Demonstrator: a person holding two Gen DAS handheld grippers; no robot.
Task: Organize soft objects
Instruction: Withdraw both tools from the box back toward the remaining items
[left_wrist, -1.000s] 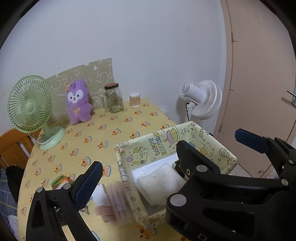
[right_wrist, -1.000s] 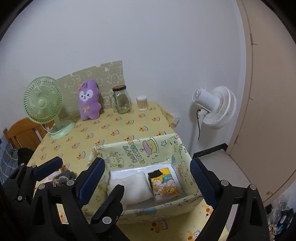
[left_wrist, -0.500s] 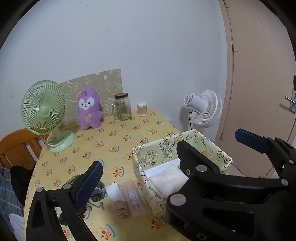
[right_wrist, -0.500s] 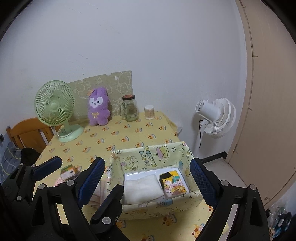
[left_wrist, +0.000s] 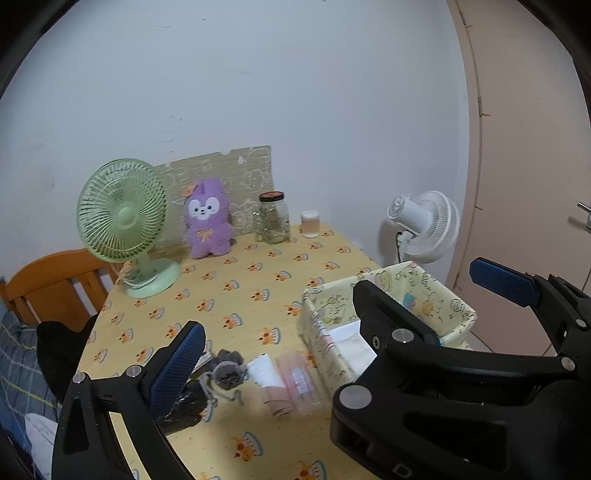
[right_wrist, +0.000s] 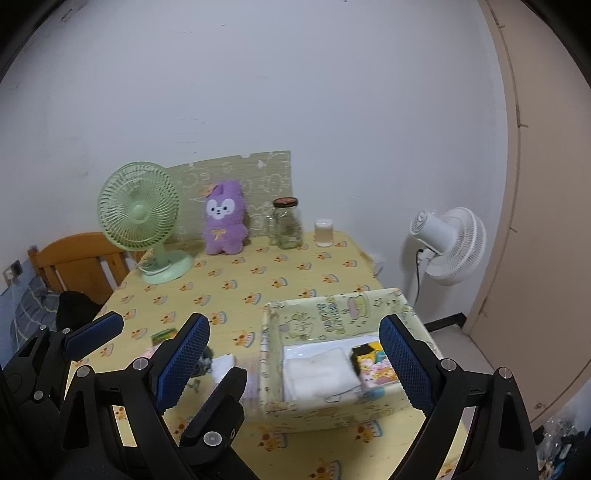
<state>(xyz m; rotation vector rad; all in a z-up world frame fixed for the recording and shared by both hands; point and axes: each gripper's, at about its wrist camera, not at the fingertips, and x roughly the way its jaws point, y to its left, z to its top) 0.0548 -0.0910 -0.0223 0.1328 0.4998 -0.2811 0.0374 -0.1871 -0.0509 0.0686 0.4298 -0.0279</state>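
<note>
A cartoon-print fabric box (right_wrist: 332, 317) stands at the table's near right and holds a folded white cloth (right_wrist: 317, 373) and a colourful tissue pack (right_wrist: 373, 365). Left of the box (left_wrist: 436, 295) lie a white roll (left_wrist: 260, 371), a pink packet (left_wrist: 295, 384) and a grey knitted piece (left_wrist: 227, 373). A purple plush (left_wrist: 208, 221) sits upright by the far wall. My left gripper (left_wrist: 314, 325) hangs open above the loose pieces. My right gripper (right_wrist: 291, 343) is open and empty above the box's left wall. The two grippers overlap side by side.
A green desk fan (left_wrist: 122, 221), a glass jar (left_wrist: 273, 218) and a small swab pot (left_wrist: 309, 223) line the back of the table. A white fan (right_wrist: 448, 243) stands off the right edge. A wooden chair (right_wrist: 79, 258) is at the left, and a small green packet (right_wrist: 164, 335) lies near it.
Both grippers have drawn back and up from the box, which now looks smaller and lower. More loose pieces show left of it. Both stayed open and empty.
</note>
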